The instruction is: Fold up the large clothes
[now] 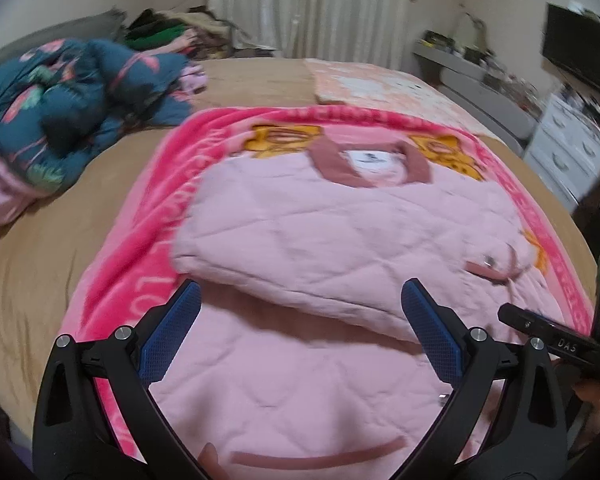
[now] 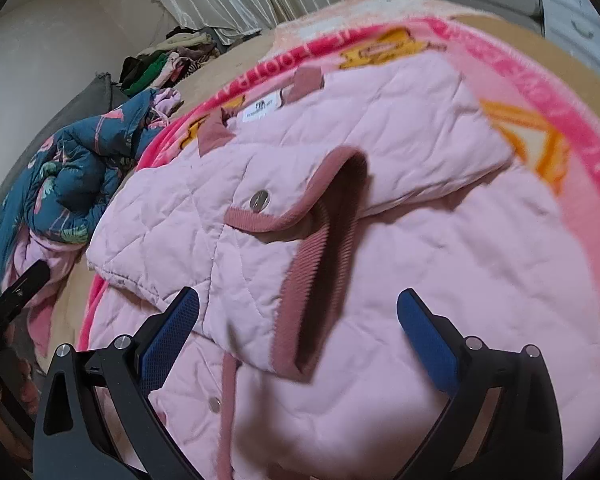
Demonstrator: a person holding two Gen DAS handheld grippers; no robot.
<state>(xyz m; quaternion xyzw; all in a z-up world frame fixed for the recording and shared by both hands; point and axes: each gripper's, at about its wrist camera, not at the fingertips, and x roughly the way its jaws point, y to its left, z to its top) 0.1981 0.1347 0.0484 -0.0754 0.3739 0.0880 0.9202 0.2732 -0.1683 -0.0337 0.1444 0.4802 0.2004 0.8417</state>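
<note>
Left wrist view: my left gripper [image 1: 300, 312] spread wide, empty
Right gripper [image 2: 298, 320]: spread, empty
Pink jacket [image 1: 340, 220]: sleeve folded across, flat on blanket [image 1: 140, 248]
Next: I pinch hem, fold toward collar

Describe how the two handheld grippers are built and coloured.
The left gripper and right gripper look alike: two black angular plastic arms with cut-out slots and round silver pins at the joints. Each finger carries a flat blue pad with a fine dotted texture. No cables or sleeves show.
</note>
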